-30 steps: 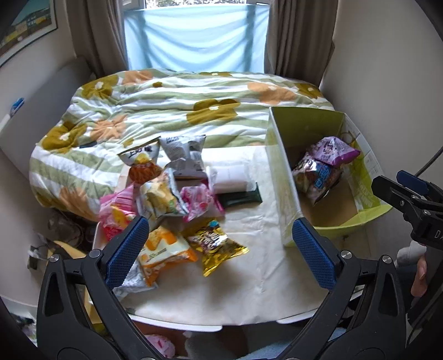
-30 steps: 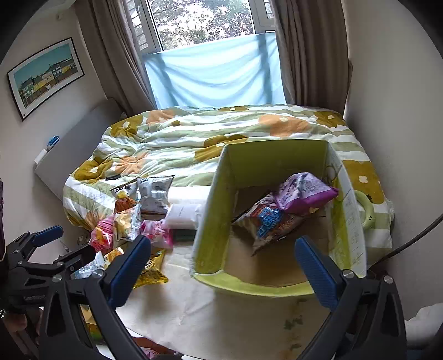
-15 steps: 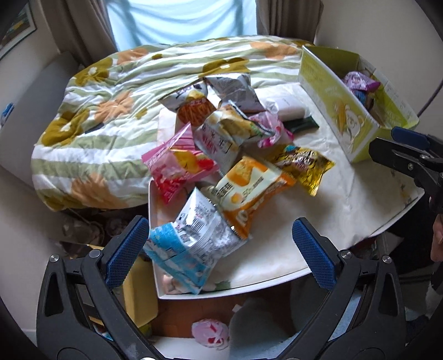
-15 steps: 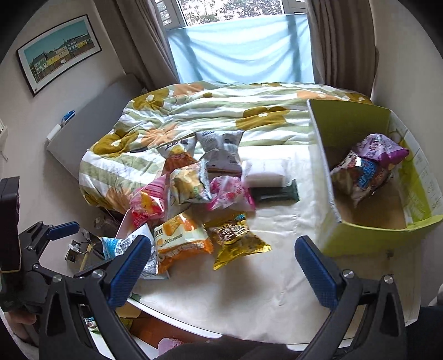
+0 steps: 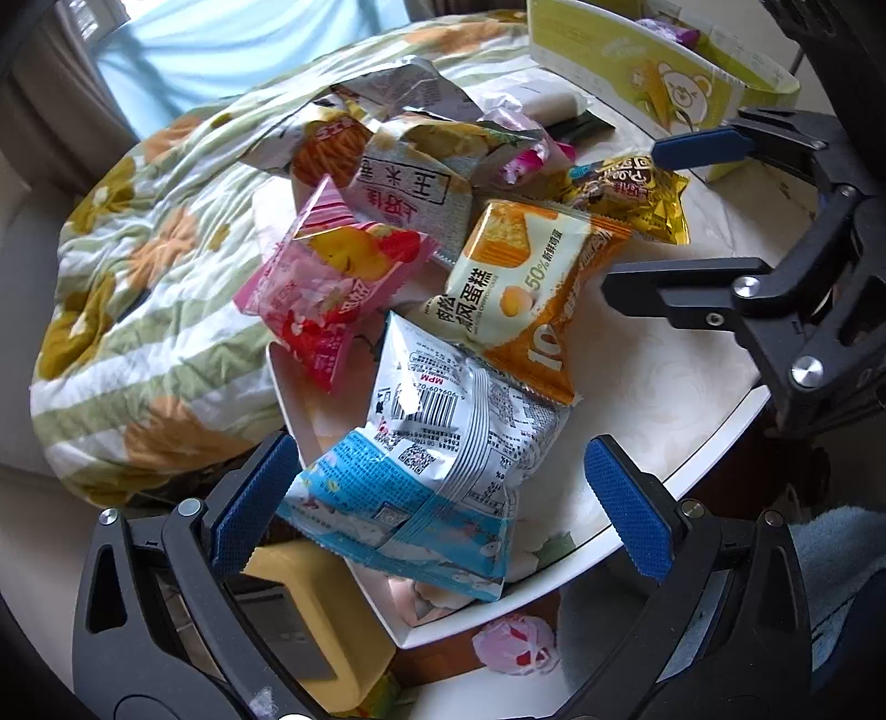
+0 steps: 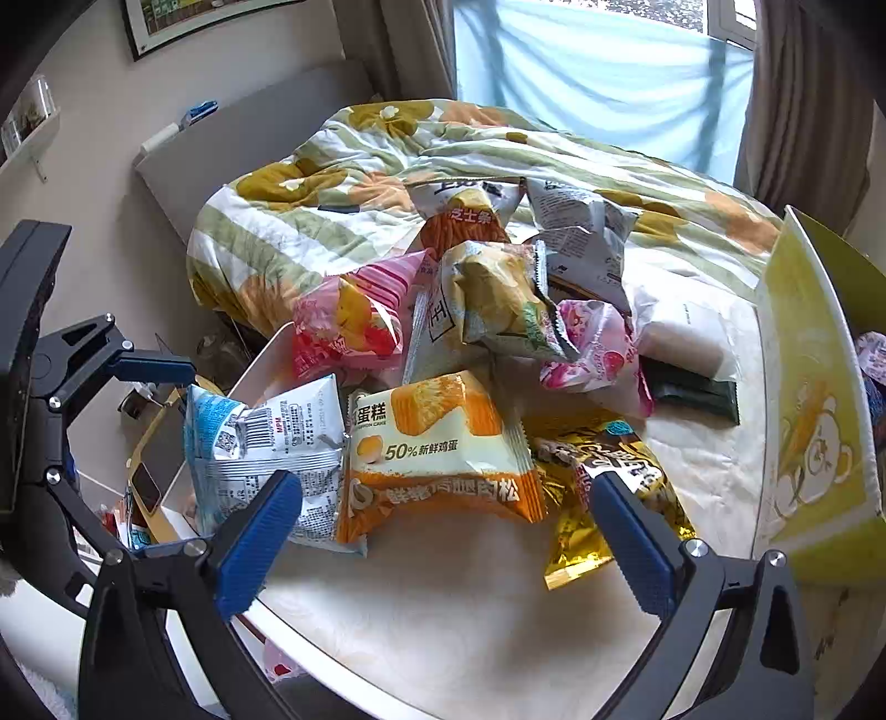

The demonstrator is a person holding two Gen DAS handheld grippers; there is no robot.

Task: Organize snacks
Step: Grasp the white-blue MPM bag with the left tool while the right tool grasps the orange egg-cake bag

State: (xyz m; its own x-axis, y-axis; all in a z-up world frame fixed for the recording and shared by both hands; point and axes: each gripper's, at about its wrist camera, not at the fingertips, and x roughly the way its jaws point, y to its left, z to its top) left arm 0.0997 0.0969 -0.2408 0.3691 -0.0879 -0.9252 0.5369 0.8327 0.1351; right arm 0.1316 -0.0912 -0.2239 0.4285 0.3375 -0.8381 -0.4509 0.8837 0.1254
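Crinkled foil snack packets [image 6: 437,443] heaped on white table [image 6: 443,620].

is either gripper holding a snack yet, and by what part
Nothing is held. The left gripper is open, its pads either side of the blue and white packet without pinching it. The right gripper is open above the orange cake packet.

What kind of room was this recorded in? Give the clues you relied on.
Most likely a bedroom in a home: a bed under a green-striped floral quilt, brown window curtains, a framed wall picture, and a white table piled with snack packets beside the bed.
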